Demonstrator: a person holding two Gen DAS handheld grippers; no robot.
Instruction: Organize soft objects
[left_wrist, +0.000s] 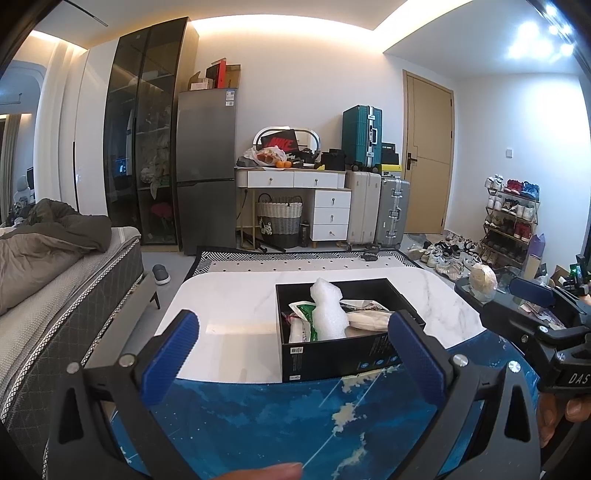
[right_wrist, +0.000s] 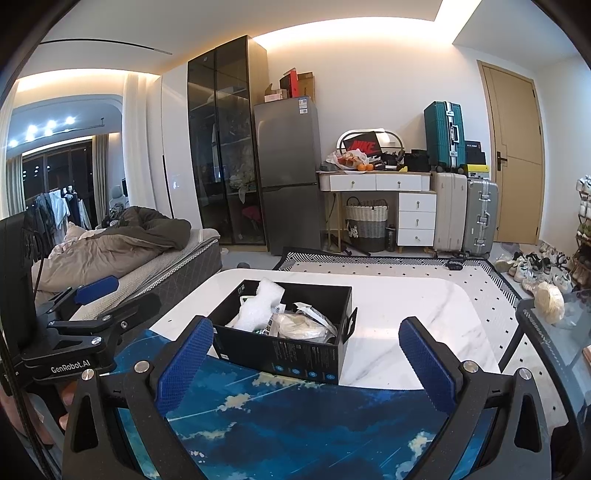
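A black open box (left_wrist: 334, 350) (right_wrist: 295, 354) stands on the white marble table (left_wrist: 236, 306) (right_wrist: 406, 314), its near edge on a blue mat (left_wrist: 295, 417) (right_wrist: 295, 424). Inside lie a roll of white bubble wrap (left_wrist: 327, 310) (right_wrist: 258, 302), a green-and-white packet (left_wrist: 304, 321) and a clear bag with something white (left_wrist: 369, 318) (right_wrist: 301, 325). My left gripper (left_wrist: 291, 350) is open and empty, in front of the box. My right gripper (right_wrist: 306, 360) is open and empty, also in front of the box. Each gripper shows at the edge of the other's view.
A bed (left_wrist: 44, 266) with a quilt lies left of the table. A glass side table (right_wrist: 554, 332) with a pale round bundle (left_wrist: 482, 280) (right_wrist: 550, 301) stands at the right. Behind are a patterned rug, fridge, desk, suitcases and a shoe rack (left_wrist: 509, 221).
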